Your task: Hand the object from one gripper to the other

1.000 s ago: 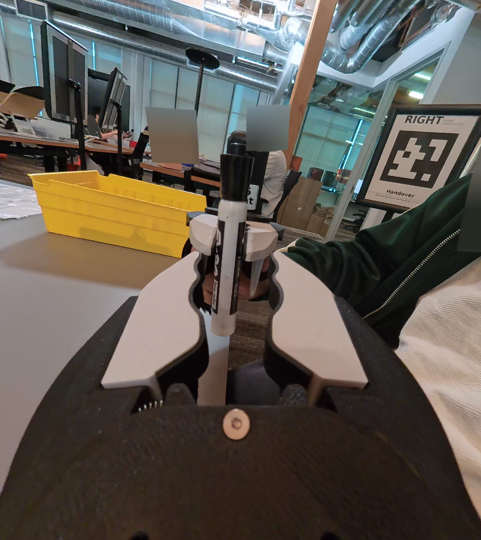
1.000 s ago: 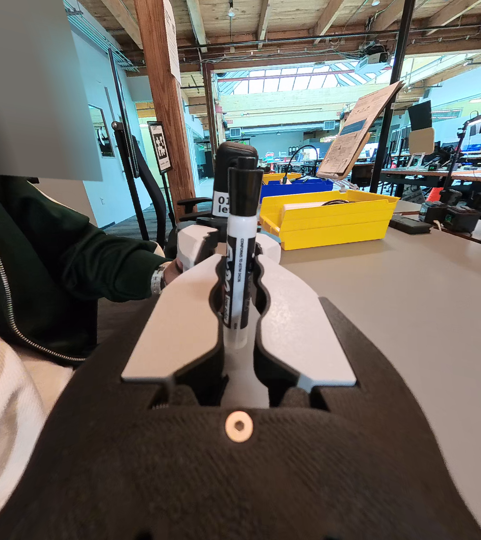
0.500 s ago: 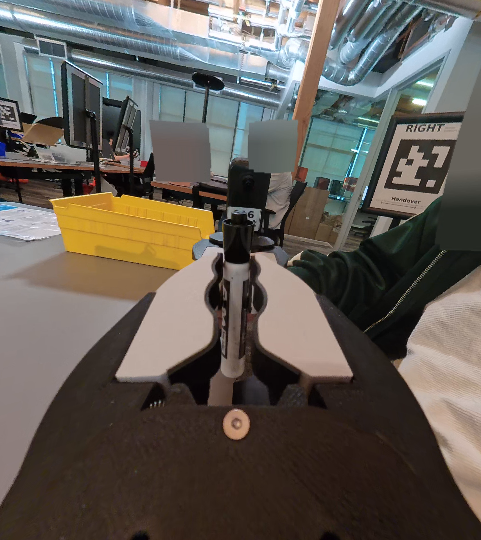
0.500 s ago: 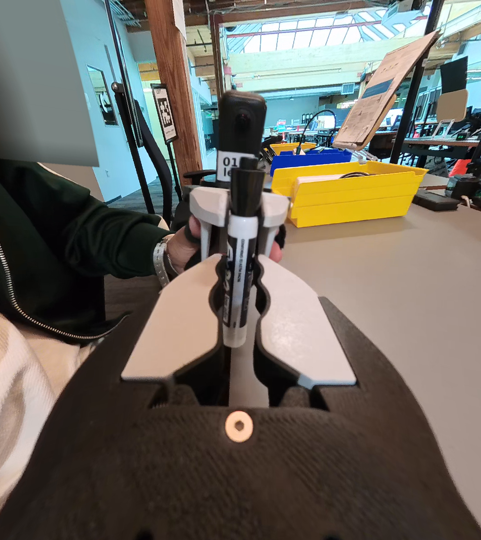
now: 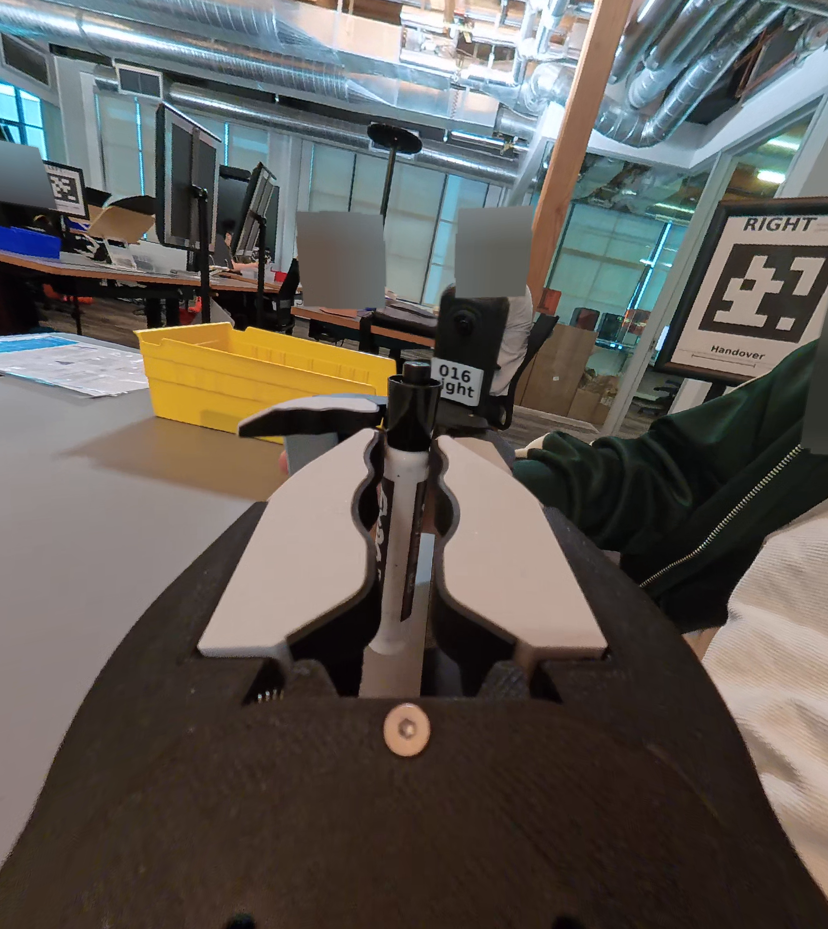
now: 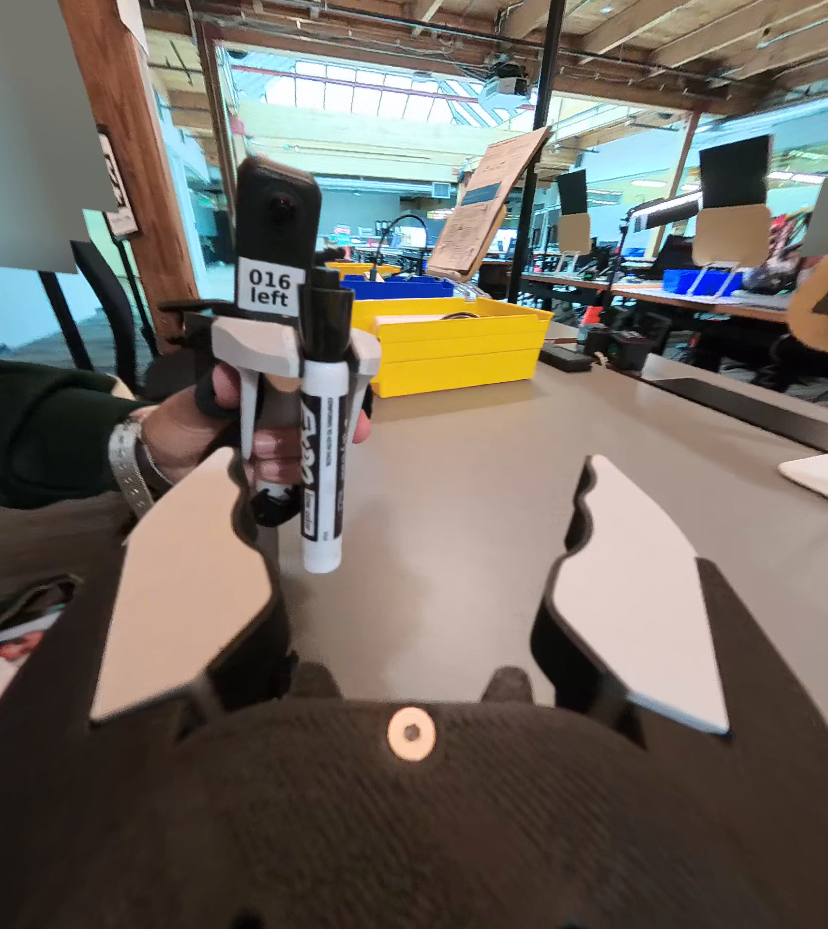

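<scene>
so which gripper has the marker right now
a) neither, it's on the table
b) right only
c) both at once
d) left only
d) The left gripper is shut on the marker, which stands upright, while the right gripper is wide open with nothing between its fingers.

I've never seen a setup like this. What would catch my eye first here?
Probably the black-capped white marker, held upright and pinched in the left gripper above the grey table. Next, the right gripper, its pale fingers spread wide and empty. Behind sits a bright yellow bin.
</scene>
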